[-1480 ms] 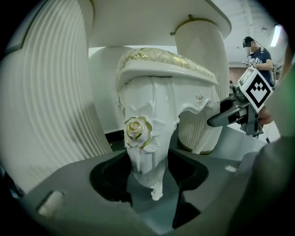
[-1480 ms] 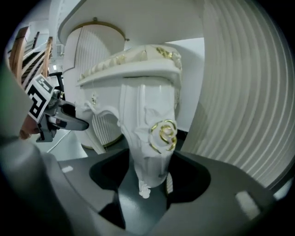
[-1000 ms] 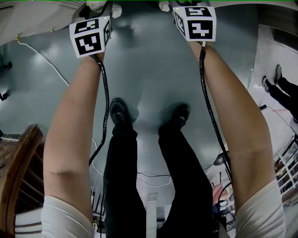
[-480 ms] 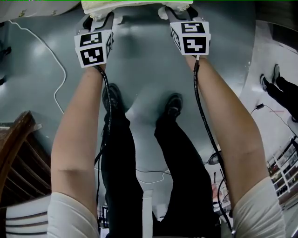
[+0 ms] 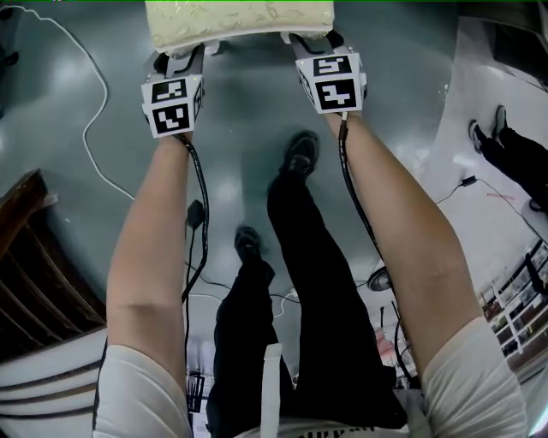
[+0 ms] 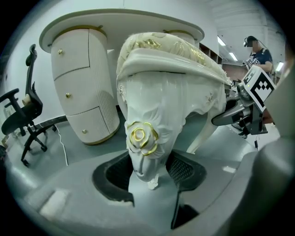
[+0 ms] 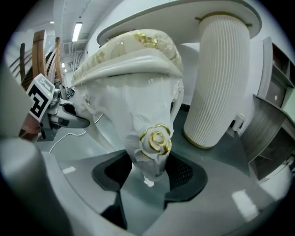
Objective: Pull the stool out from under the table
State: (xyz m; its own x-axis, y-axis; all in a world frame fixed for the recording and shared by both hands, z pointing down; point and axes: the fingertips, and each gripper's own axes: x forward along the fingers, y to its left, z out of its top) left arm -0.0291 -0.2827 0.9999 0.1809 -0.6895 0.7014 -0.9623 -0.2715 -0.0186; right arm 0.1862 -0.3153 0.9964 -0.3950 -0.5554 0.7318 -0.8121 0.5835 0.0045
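Note:
The stool has a cream cushion and white carved legs; its near edge shows at the top of the head view. My left gripper is shut on the stool's near left leg, whose gold rose sits just above the pads. My right gripper is shut on the near right leg in the same way. In the left gripper view the white table with drawers stands behind the stool. The right gripper view shows the table's ribbed pedestal behind the seat.
A black office chair stands left of the table. A white cable snakes over the grey floor at left, near a dark wooden chair. Another person's feet are at the right. My own legs stand between my arms.
The stool has come toward me, its cushion now further into the head view. Both grippers have moved back with it, and one of my feet has stepped backward.

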